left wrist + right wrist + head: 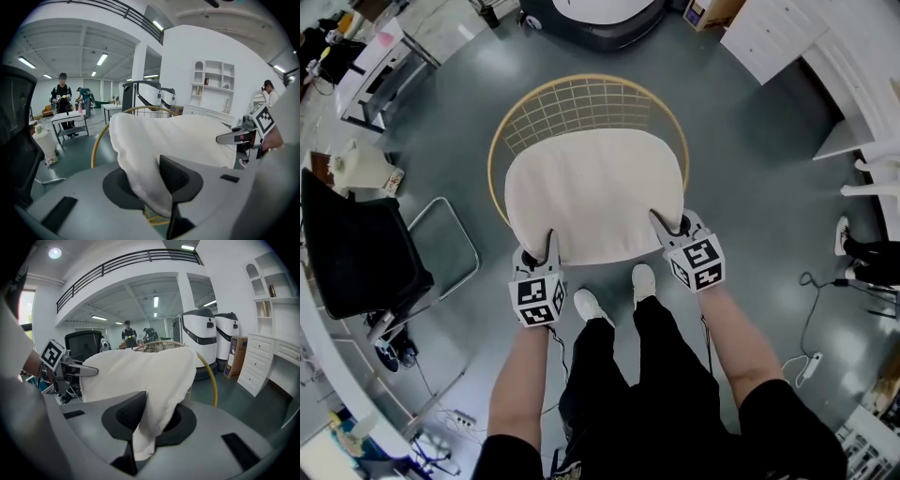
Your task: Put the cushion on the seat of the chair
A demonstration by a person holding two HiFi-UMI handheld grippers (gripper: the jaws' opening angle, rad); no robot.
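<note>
The cushion [595,192] is pinched at its near corners by the left gripper [549,246] and right gripper [666,225]; judged soft, light and floppy, it is best held there.

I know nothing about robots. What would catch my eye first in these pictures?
A big cream cushion fills the middle, held over a round gold wire chair on the grey floor. A person's left claw and right claw each pinch one near corner of it.
</note>
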